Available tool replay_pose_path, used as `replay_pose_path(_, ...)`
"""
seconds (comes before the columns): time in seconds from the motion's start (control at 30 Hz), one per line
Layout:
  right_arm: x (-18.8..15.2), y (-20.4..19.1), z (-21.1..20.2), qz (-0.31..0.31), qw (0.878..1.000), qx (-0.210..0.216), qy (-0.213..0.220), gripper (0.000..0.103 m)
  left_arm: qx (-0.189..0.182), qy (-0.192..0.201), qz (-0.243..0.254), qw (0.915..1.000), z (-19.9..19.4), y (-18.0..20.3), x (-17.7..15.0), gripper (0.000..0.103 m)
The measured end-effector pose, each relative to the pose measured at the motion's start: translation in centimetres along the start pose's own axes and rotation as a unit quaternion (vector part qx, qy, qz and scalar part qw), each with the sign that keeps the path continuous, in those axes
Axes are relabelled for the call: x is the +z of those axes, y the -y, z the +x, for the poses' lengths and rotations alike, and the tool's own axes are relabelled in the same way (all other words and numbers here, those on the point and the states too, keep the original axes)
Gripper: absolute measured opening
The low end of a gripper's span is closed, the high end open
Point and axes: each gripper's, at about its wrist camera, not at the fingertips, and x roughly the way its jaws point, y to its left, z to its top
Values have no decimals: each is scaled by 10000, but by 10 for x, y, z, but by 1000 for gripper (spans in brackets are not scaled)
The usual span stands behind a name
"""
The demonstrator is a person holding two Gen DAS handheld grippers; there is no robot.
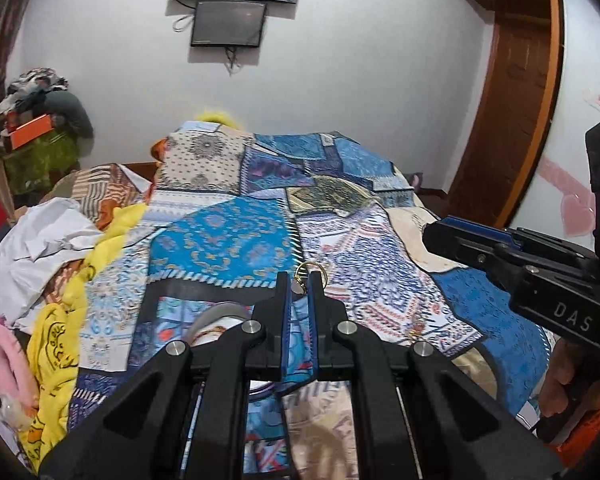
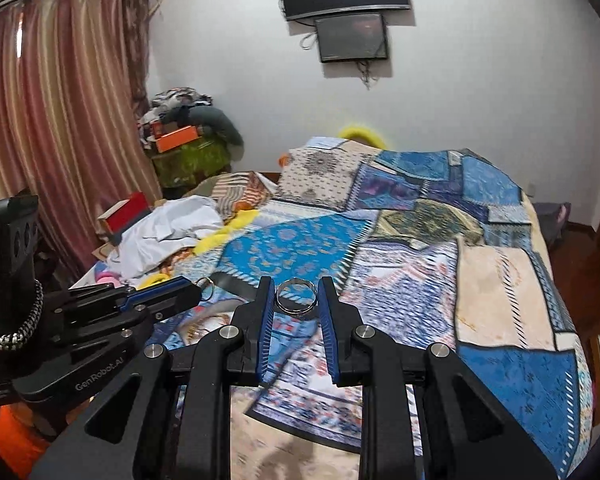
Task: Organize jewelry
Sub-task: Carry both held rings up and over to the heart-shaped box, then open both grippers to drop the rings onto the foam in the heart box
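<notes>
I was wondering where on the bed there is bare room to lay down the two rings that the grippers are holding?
The patchwork bedspread lies open ahead and to the right of the right gripper with its silver ring. The left side is crowded: white cloth, yellow fabric, then a red box. The left gripper pinches a gold ring.

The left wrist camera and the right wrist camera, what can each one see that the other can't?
Only the left wrist view shows the wooden door and the left gripper pinching a small gold ring. Only the right wrist view shows the striped curtain and the right gripper holding a silver bangle. Both show the patchwork blanket, the two wall screens and the white cloth.
</notes>
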Motion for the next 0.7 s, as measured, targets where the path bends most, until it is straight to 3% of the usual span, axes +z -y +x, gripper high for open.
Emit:
replay_pose_path(0.4,-2,-38,42,-170,9982,518,-249,20,449,-28,-277,9986,-6,-52,-11,6)
replay_pose_path(0.7,-15,-49,74,-256,9953,683,-644,20,440,-364,-576,9967,17,-74,-31,6)
